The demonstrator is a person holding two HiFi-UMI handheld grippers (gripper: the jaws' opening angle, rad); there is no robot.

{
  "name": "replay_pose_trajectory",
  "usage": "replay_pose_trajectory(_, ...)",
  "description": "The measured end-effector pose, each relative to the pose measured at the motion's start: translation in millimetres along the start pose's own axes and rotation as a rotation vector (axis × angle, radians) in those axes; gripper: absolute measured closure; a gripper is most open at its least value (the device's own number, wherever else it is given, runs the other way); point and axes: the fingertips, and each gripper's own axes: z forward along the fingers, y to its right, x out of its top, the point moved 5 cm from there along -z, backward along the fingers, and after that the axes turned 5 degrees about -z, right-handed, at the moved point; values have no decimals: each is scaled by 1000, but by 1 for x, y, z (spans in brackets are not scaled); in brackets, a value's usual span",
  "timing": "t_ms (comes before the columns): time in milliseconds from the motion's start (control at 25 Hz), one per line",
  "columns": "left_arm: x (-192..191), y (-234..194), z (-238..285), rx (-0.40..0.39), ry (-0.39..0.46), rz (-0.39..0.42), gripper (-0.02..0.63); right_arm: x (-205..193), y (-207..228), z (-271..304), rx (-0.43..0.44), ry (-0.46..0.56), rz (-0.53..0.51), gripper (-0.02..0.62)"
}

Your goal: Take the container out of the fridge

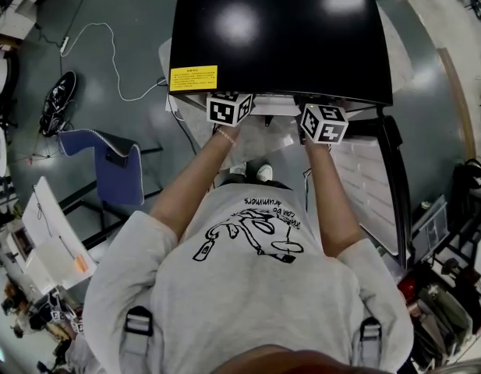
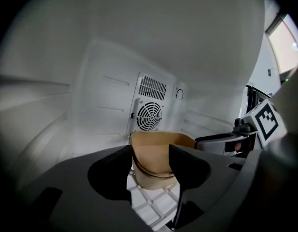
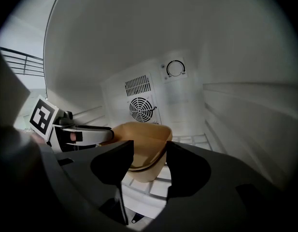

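Observation:
A tan open-topped container (image 2: 156, 153) stands on the white wire shelf (image 2: 153, 204) inside the small black fridge (image 1: 279, 29). My left gripper (image 2: 149, 149) is open, its jaws straddling the container's left wall without pressing on it. At the container's (image 3: 139, 134) right wall my right gripper (image 3: 150, 144) stands the same way, open. Each gripper shows in the other's view beside the container. In the head view only the two marker cubes (image 1: 228, 109) (image 1: 324, 123) show at the fridge mouth; the jaws and the container are hidden inside.
The fridge's back wall carries a round fan vent (image 3: 142, 109) and a dial (image 3: 176, 68). Its door (image 1: 373, 185) hangs open at the right. A blue chair (image 1: 107, 162), shoes (image 1: 57, 100) and a white cable (image 1: 107, 53) lie on the floor to the left.

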Motion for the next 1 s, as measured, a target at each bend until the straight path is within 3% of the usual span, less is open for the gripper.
replay_pose_trajectory(1000, 0, 21, -28, -14, 53, -30, 382, 4, -11, -28, -10, 26, -10, 374)
